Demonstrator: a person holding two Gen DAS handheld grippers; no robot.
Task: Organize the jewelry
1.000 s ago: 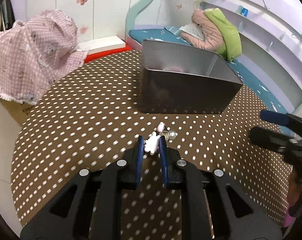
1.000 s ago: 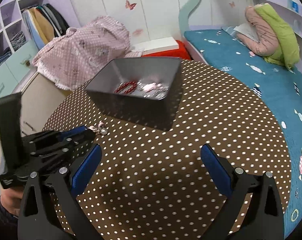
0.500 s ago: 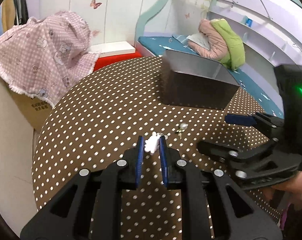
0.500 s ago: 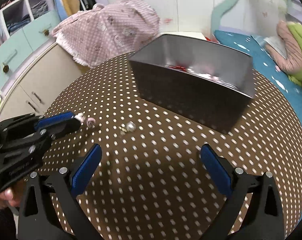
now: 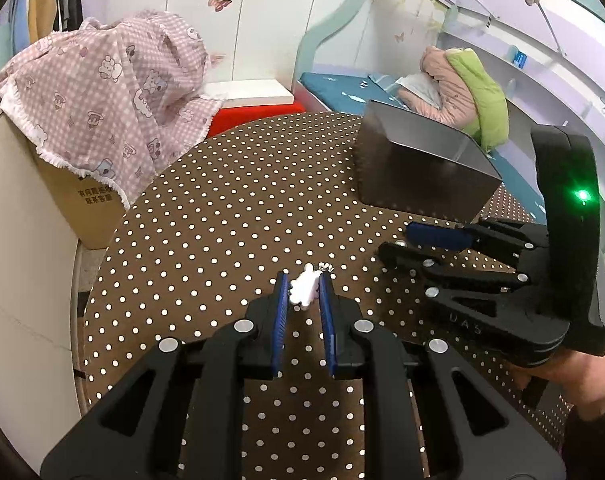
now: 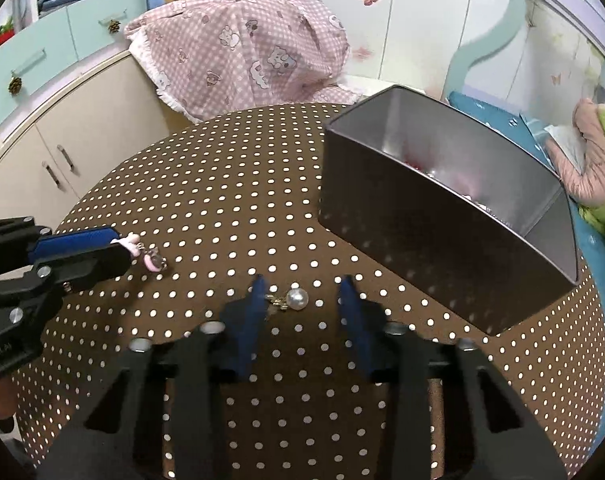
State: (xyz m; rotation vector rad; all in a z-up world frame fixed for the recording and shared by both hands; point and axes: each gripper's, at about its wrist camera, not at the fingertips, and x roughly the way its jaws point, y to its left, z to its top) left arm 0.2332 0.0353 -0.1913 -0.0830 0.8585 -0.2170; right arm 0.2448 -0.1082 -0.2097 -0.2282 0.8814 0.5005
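My left gripper [image 5: 302, 286] is shut on a small white charm [image 5: 304, 289] with a dangling metal clasp, held just above the dotted brown table [image 5: 230, 216]. It shows in the right wrist view [image 6: 120, 246], where a pink pendant [image 6: 154, 261] hangs from the charm. My right gripper [image 6: 302, 286] is open, its fingers on either side of a pearl earring [image 6: 296, 299] lying on the table. The grey metal box [image 6: 442, 224] stands at the right and holds red and silvery jewelry [image 6: 462, 188]. The box also shows in the left wrist view [image 5: 418, 168].
A pink checked cloth [image 6: 246, 48] covers a cardboard box beside the table's far edge. A cream cabinet [image 6: 82, 120] stands at the left. A bed with a pink and green jacket [image 5: 466, 92] lies behind the box. A hand holds the right gripper [image 5: 502, 280].
My left gripper pulled back from the box with the charm. My right gripper swung left, came down and narrowed its opening around the pearl earring.
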